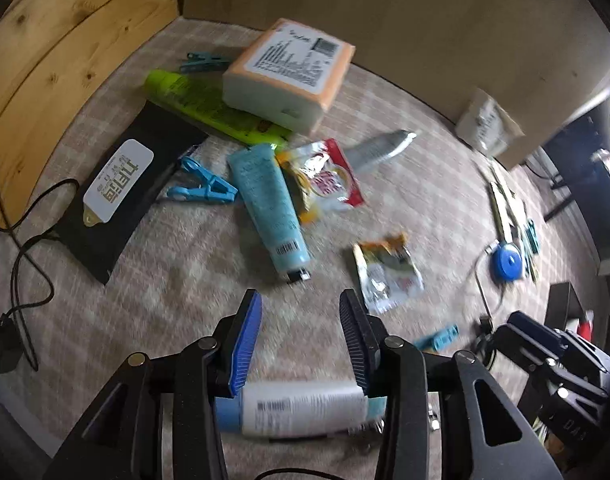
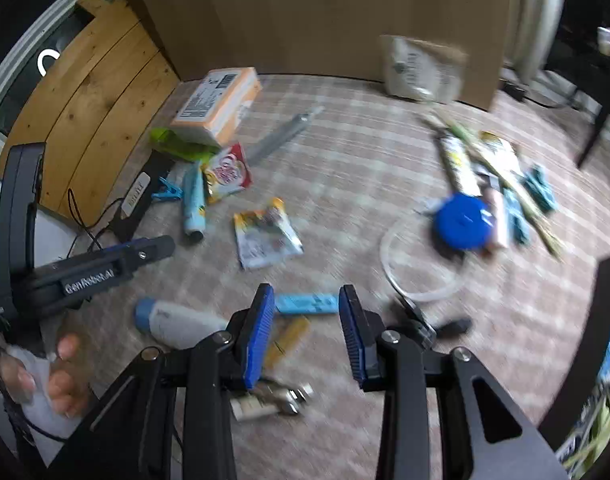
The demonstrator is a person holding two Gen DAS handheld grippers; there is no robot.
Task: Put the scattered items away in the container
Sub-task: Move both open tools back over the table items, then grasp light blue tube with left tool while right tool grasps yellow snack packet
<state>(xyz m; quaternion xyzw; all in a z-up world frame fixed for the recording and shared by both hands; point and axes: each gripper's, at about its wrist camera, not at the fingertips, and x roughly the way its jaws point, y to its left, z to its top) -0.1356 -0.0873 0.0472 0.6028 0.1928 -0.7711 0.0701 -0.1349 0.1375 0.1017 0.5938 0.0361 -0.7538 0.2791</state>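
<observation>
A checked carpet (image 1: 193, 248) is seen covered with scattered items, and the white bottle with a blue cap (image 1: 301, 410) serves as the landmark. In the left wrist view this bottle lies on its side directly beneath the left gripper (image 1: 301, 328), crossing under the roots of both fingers; the blue pads stand partly apart with only carpet between them, so nothing is held. Beyond the bottle, a teal tube (image 1: 269, 204) is laid with its cap toward the gripper, a red-and-white snack packet (image 1: 329, 180) is touching it, and a blue clothes peg (image 1: 203, 190) lies just beside it. Further still from the bottle, an orange tissue pack (image 1: 285, 68) rests on a green tube (image 1: 209, 108), near a black pouch (image 1: 125, 184). A small foil sachet (image 1: 387, 276) lies beyond the gripper's right finger.

In the right wrist view the same bottle (image 2: 177, 322) is found beside the left finger of the right gripper (image 2: 307, 330), whose jaws are likewise partly apart and empty. A light blue packet (image 2: 305, 303) shows between its fingertips, lying on the carpet beyond them. A round blue lid (image 2: 461, 222) is seen well away from the bottle. The container cannot be made out with certainty.
</observation>
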